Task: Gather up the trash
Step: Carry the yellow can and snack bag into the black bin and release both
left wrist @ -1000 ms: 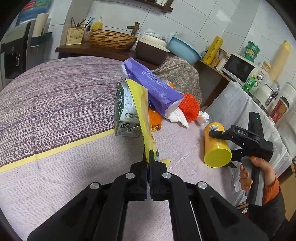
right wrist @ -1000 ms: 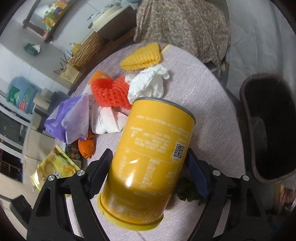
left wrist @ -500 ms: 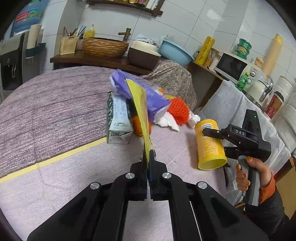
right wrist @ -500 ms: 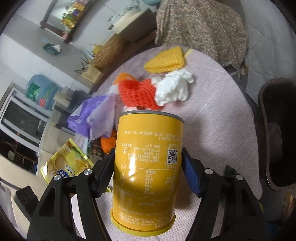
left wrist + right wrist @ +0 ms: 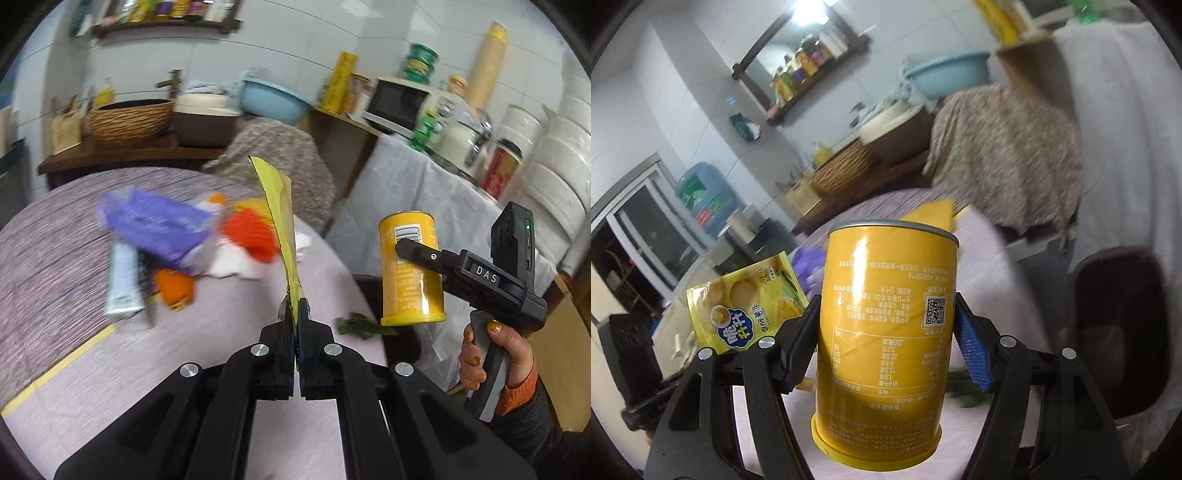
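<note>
My left gripper (image 5: 296,314) is shut on a flat yellow snack packet (image 5: 282,221) that stands on edge above the jaws; the same snack packet (image 5: 746,306) shows its printed face in the right wrist view. My right gripper (image 5: 886,325) is shut on an upright yellow can (image 5: 886,332), one pad on each side. From the left wrist view the yellow can (image 5: 410,269) hangs in the air off the table's right edge, held in the right gripper (image 5: 406,247) by a hand (image 5: 491,354). The remaining litter pile (image 5: 177,240) lies blurred on the round table (image 5: 92,369).
A dark bin (image 5: 1119,332) stands on the floor right of the table. A green scrap (image 5: 362,326) lies near the table's edge. A purple bag (image 5: 155,225), an orange net (image 5: 251,236) and a carton (image 5: 122,284) sit in the pile. A white-draped counter (image 5: 424,192) stands behind the can.
Both grippers have risen and swung right, away from the pile. The can, lying tilted on the table a second ago, is now upright and lifted off it. The packet rose with the left gripper.
</note>
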